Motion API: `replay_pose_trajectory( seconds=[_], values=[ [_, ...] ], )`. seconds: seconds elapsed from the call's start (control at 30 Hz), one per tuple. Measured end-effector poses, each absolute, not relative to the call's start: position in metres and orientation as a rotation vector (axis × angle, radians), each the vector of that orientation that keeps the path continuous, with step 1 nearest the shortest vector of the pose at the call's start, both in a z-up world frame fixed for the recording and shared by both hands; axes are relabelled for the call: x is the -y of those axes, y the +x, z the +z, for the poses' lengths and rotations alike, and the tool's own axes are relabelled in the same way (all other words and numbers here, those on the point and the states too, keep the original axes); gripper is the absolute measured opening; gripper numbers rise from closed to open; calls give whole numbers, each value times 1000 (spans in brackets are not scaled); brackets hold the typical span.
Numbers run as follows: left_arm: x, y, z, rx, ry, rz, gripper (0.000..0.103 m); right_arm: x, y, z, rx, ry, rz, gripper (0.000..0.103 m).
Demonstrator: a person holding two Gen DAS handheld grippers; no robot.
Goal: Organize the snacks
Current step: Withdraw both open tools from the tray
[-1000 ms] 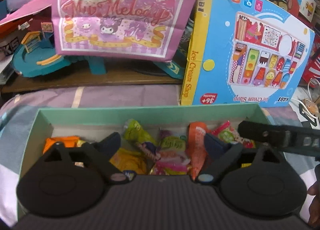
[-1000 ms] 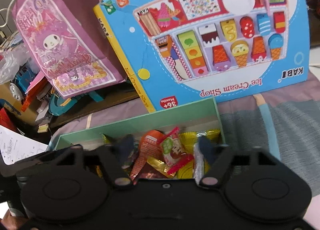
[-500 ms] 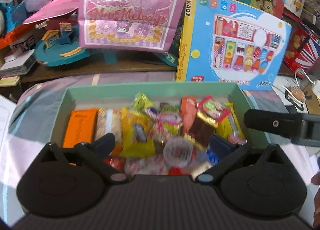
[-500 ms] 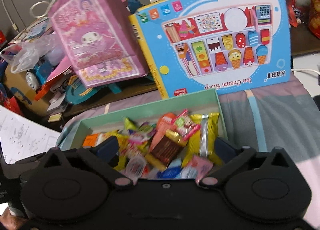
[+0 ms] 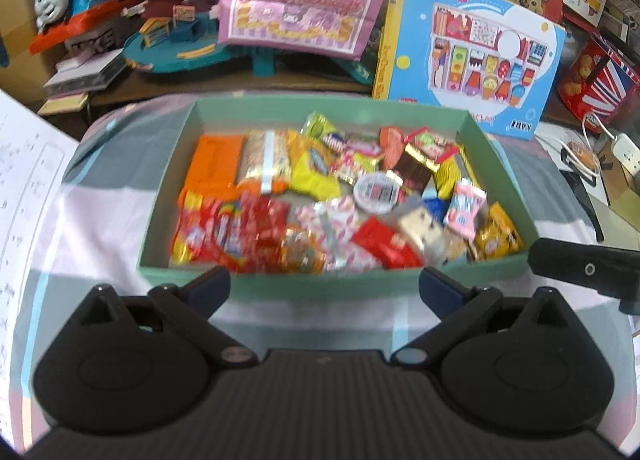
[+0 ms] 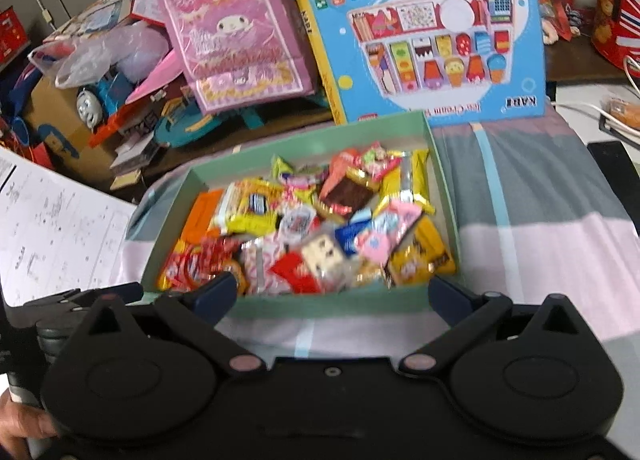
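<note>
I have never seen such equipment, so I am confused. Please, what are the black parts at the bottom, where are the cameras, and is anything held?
No robot here: a person carries one hand-held gripper in each hand, with a camera on each looking forward along its fingers. The black shapes are the left hand-held gripper in one view and the right hand-held gripper in the other. Both are open and hold nothing. Ahead, on a striped cloth, sits a green box full of wrapped snacks. Toy boxes stand behind.

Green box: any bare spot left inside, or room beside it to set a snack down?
The green box is crowded edge to edge with snacks. Free room: striped cloth right of the box, and the strip between its near wall and both open grippers. Behind it, the ice cream shop box blocks.
</note>
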State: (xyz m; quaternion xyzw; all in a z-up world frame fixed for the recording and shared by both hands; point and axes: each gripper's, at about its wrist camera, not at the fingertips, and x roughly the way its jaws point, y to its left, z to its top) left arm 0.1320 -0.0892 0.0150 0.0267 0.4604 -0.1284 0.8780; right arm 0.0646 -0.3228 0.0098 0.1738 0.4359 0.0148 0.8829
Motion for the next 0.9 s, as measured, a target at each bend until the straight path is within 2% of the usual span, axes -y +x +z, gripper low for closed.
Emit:
replay_pose_trajectory(
  seconds=[0.6,0.9],
  values=[
    [66,111,-8,-997,62,-194,103,301,38,-15,-1006,283,31,103],
    [43,103,-37,-1030,10,-138,103,294,36,-49,-1095,273,23,103]
  ],
)
